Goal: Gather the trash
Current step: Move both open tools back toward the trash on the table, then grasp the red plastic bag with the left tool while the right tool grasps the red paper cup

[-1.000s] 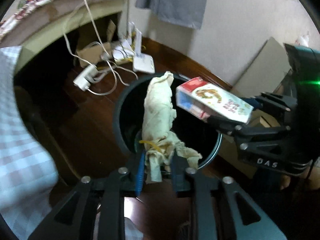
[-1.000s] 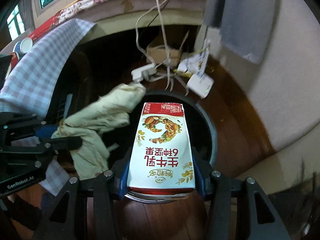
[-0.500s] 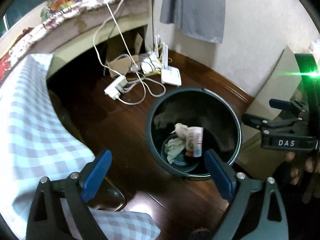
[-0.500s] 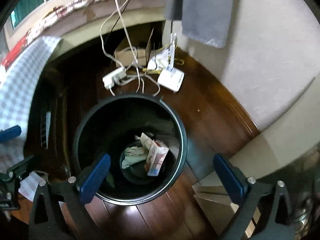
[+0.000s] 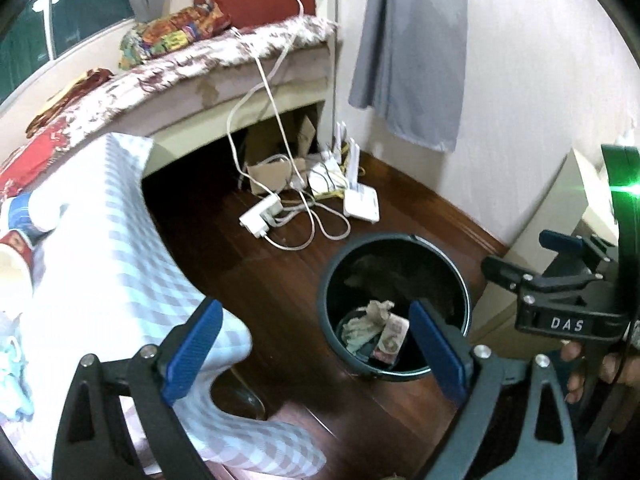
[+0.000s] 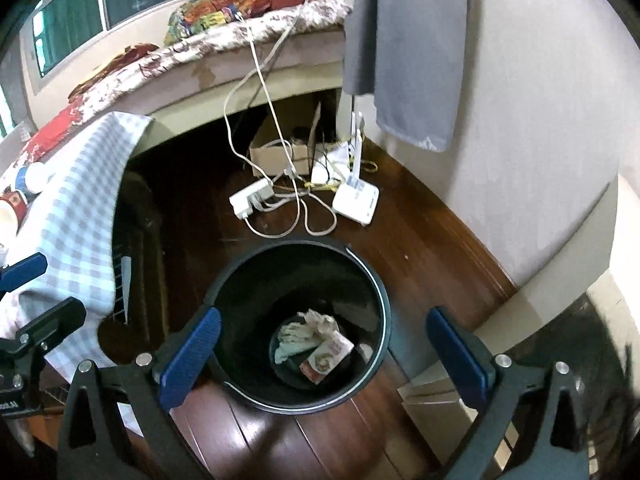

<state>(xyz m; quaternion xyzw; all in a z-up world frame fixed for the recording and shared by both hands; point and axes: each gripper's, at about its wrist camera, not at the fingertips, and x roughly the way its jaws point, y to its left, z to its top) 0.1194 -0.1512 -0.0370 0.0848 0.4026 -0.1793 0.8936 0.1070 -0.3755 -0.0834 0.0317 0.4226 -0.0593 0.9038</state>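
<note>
both my left gripper [image 5: 316,344] and right gripper [image 6: 322,354] hang released, empty; crumpled beige paper [image 6: 310,326] and printed milk carton [image 6: 327,356] lie in the round black bin [image 6: 236,280]. next, probably more trash on the checked tablecloth [image 5: 100,248].

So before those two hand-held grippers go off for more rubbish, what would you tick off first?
1. Left hand-held gripper empty: ok, blue pads wide apart, nothing between them.
2. Right hand-held gripper empty: ok, jaws wide, nothing held.
3. Milk carton in the black bin: ok, it lies at the bottom.
4. Crumpled paper in the bin: ok, it lies beside the carton.
5. Bin upright on the wooden floor: ok.
6. More trash to fetch: cannot tell; cups sit on the checked cloth, but whether they are rubbish is unclear.
</note>
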